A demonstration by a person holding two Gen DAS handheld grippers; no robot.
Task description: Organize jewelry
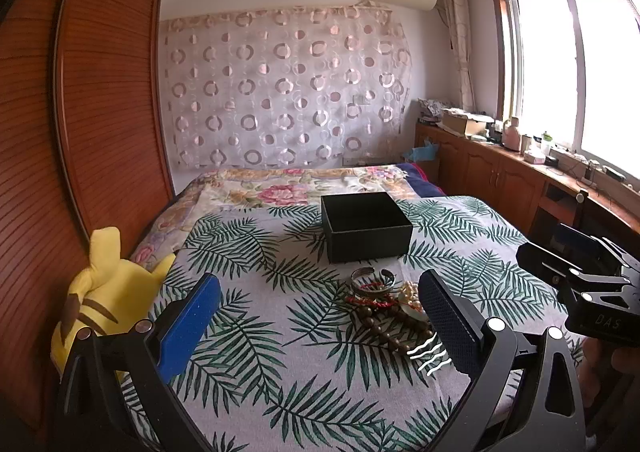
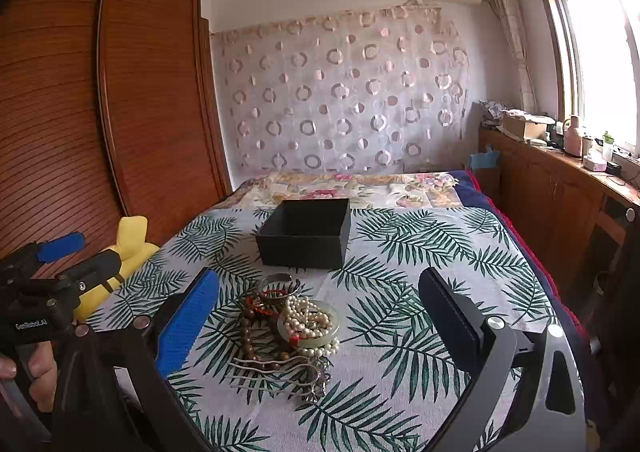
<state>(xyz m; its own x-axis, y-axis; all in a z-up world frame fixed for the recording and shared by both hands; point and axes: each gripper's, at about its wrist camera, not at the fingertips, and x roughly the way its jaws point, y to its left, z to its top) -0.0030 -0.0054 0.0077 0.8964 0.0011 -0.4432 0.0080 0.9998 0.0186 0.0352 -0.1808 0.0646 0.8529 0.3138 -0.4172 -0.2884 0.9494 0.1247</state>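
Nothing is sorted yet, as far as these views show: the square black cardboard box (image 2: 305,237) sits open on the leaf-print bedspread (image 2: 420,252), and what shows of its inside looks bare. All the jewelry lies in one heap just at its 6 o'clock side, so every piece is left to move.

The heap mixes hard and loose things. A silver metal cuff bangle (image 2: 280,284) lies nearest the box. A string of cream pearl beads (image 2: 310,322) is coiled in a pale green jade bangle (image 2: 332,334), and a red cord bracelet (image 2: 260,306) lies at its 9 o'clock. Brown wooden prayer beads (image 2: 246,336) trail toward a wavy silver hair fork (image 2: 276,372).

The right claw (image 2: 320,316) hangs wide apart above the heap, holding nothing. The left claw (image 1: 320,316) is equally wide and empty, the heap near its right finger.
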